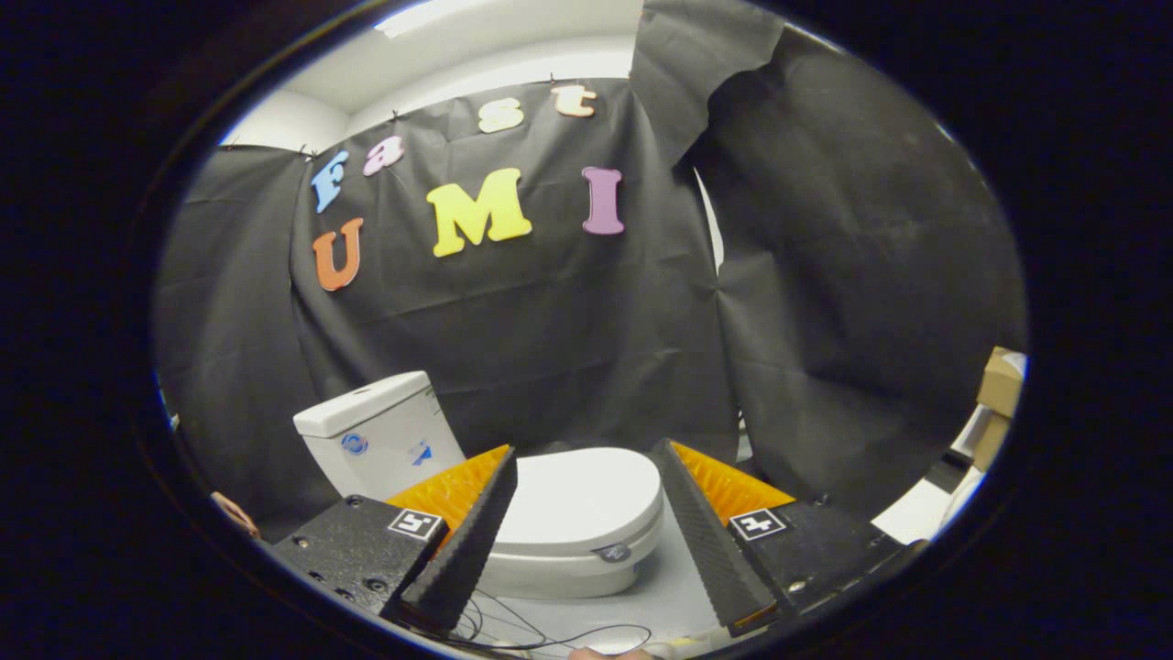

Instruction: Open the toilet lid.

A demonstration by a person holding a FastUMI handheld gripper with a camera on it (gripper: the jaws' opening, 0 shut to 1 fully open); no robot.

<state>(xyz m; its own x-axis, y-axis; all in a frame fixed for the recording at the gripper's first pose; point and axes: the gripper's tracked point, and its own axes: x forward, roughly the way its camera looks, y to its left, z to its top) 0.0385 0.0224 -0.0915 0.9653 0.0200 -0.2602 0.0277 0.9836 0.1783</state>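
Black cloth wall (pixel 568 348) across the whole background, hung in folds, with a strip of pale ceiling (pixel 476 55) above it. Below, a white toilet (pixel 513 495) on a pale grey floor (pixel 669 596), seen tilted, its long axis running from the tank at the far left toward the near right. Tank (pixel 380 440) upright against the cloth, a small blue round mark and a blue triangular mark on its front face. Toilet lid (pixel 582 495) closed, lying flat on the seat, rounded front end pointing toward the right finger; a small dark oval sticker (pixel 612 553) on the front rim below it. Gripper (pixel 586 532) held above and in front of the bowl, aimed forward and slightly down, rolled a little so the scene slants. Fingers spread wide, nothing between the pads but open air, with the lid visible in the gap just beyond them; left finger (pixel 463 541) overlapping the lid's near-left edge in the view, right finger (pixel 710 541) just off the lid's front end; actual contact cannot be told. Cardboard boxes (pixel 999 403) at the far right past the cloth. Thin dark cables (pixel 550 632) looping on the floor beneath the fingers.
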